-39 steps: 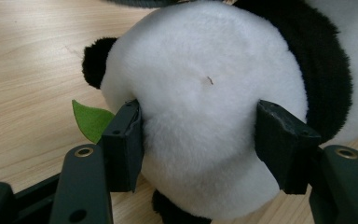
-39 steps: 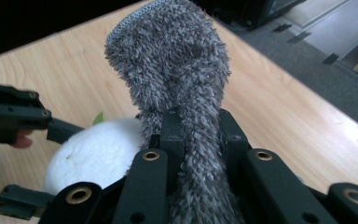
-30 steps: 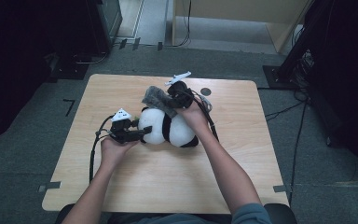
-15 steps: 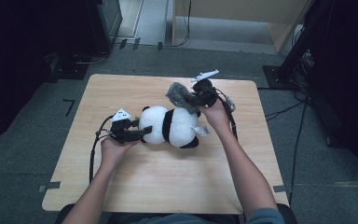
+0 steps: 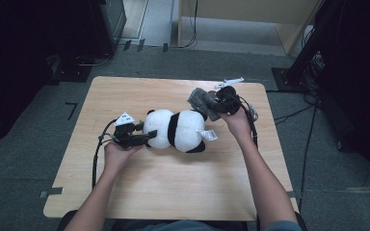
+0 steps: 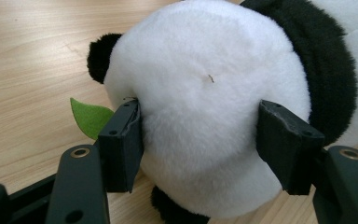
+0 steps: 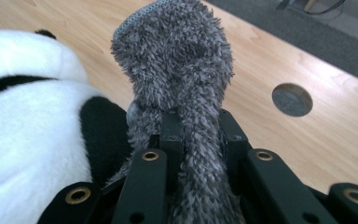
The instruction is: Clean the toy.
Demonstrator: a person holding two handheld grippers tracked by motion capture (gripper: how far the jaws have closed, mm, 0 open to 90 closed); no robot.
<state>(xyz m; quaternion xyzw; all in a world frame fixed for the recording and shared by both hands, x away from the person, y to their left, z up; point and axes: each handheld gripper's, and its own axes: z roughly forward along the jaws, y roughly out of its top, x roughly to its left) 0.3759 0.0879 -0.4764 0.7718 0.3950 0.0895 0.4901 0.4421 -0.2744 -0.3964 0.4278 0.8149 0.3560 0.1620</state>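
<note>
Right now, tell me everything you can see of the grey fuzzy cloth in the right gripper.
The grey fuzzy cloth looks like shaggy plush with a knit-looking edge at its top. It is bunched and pinched between the jaws of the right gripper, which is shut on it, and its free end stands up above them. It is held over the far right of the table, beside the toy panda's black-and-white rear.

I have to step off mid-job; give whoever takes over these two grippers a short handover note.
Left gripper: jaws around the panda's head, just been opening; pads touch the fur.
Right gripper: shut on the grey fuzzy garment, held beside the panda's rear end.
Panda lies on its side mid-table; a green felt leaf sits by its head.
Done: garment is off the panda.
Left, likely: set the garment down, release the head.
</note>
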